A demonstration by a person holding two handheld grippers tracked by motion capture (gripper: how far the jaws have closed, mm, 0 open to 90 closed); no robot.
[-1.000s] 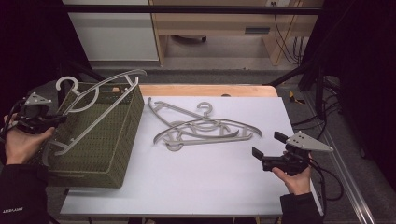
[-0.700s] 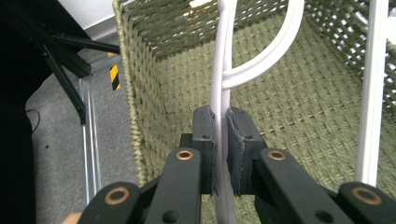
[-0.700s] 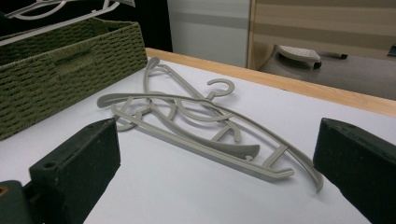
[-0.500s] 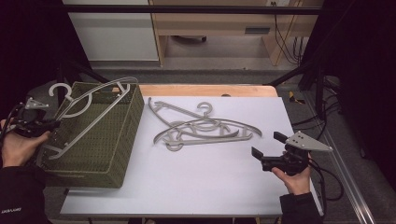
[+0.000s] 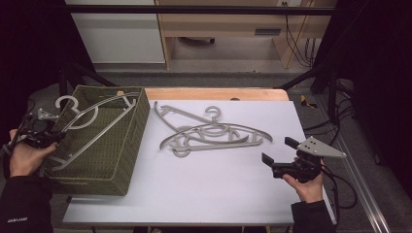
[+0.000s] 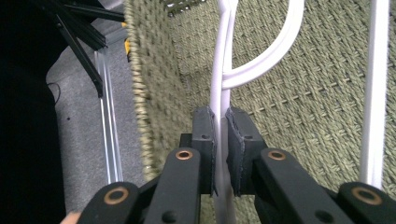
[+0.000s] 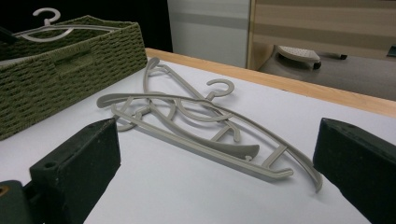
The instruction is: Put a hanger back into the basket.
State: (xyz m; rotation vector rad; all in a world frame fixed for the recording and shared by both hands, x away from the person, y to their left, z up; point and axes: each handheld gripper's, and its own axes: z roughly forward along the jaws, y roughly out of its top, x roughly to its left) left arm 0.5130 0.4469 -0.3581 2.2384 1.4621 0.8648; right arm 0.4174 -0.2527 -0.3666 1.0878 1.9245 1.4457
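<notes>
Hanger (image 5: 92, 119) is clamped at its thin bar by the left gripper (image 5: 41, 132) and lies tilted across the green woven basket (image 5: 124, 160). It should be lowered flat inside before release. The right gripper (image 5: 278, 158) is held wide apart near the hangers on the table (image 5: 214, 136).

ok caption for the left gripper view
Left gripper clamped on a grey hanger over the green woven basket.

Lab or workshop recording bay: white table (image 5: 209, 194) with wooden edge, black metal frame (image 5: 194, 8) overhead, dark surround, loose cables (image 5: 296, 46) on grey floor, plain workbench (image 5: 228, 26) behind.
</notes>
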